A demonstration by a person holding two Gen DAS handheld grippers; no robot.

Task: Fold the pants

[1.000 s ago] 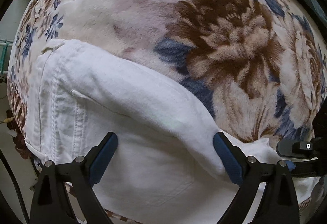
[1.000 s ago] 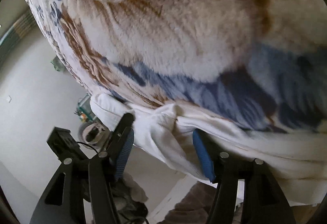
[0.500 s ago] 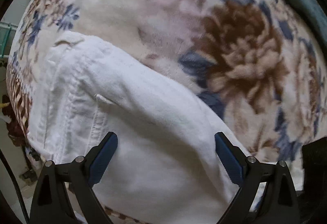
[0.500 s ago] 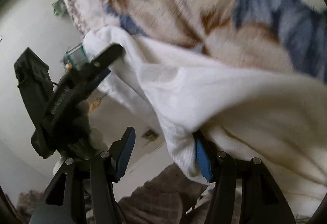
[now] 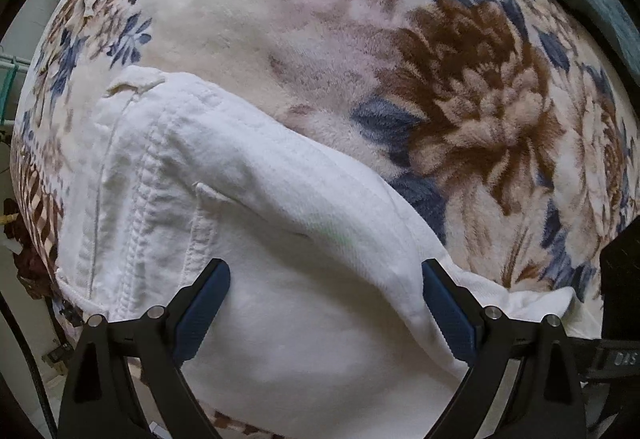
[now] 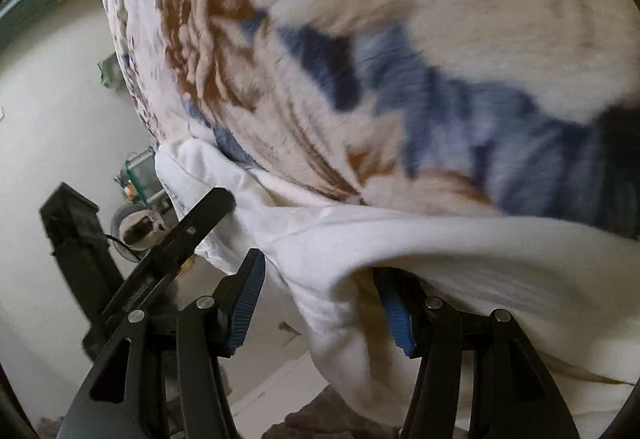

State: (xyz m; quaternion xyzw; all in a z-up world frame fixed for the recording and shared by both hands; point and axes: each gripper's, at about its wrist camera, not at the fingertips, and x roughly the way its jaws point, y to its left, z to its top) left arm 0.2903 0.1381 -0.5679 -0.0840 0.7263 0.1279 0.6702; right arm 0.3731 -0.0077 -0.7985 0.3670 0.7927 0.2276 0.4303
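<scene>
This looks like a room in a home, most likely a bedroom. A plush fleece blanket (image 5: 320, 39) printed with big brown and blue flowers covers the soft surface that fills nearly all of the left wrist view, as on a bed. White pants (image 5: 280, 259) lie on it at about 7 o'clock. In the right wrist view, a plain pale wall (image 6: 48, 111) runs down the 9 o'clock side, with a small green rack (image 6: 140, 175) of household clutter near it and a round object just below, too small to identify. A brownish cloth heap (image 6: 320, 415) sits on the floor at 6 o'clock.
</scene>
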